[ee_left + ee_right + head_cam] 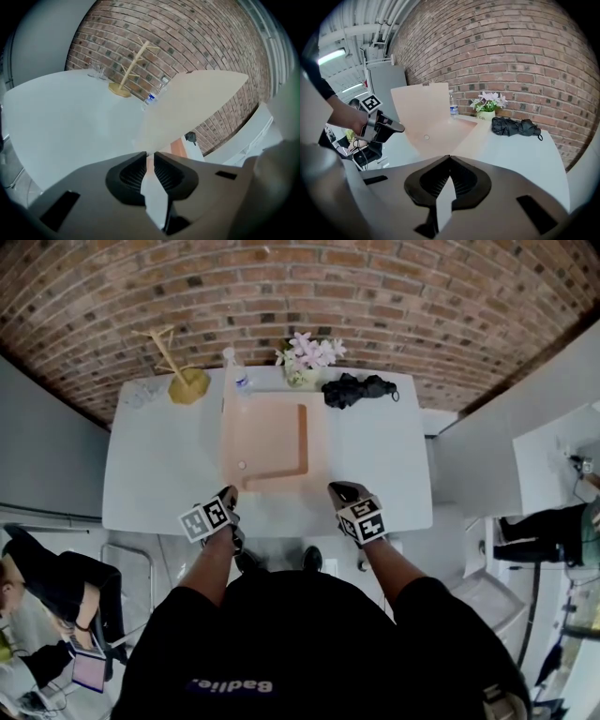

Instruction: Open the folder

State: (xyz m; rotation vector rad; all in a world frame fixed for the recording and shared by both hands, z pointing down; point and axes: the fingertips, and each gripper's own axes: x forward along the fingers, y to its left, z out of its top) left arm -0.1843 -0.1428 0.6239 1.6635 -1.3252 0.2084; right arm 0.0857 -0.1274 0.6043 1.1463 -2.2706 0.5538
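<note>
A pale orange folder (272,442) lies in the middle of the white table (159,465). Its cover (197,103) stands raised at the left side, also shown as the upright sheet (423,105) in the right gripper view. My left gripper (148,157) is shut on the cover's near corner, with only a narrow slit between the pads. In the head view this left gripper (231,495) is at the folder's near left corner. My right gripper (449,158) is shut on the near corner of the folder's lower sheet (454,133); in the head view this right gripper (336,489) is at the near right corner.
Along the table's far edge stand a wooden rack (183,371), a plastic bottle (232,367), a pot of flowers (305,357) and a folded black umbrella (356,388). A brick wall runs behind. A person (47,587) sits on the floor at the lower left.
</note>
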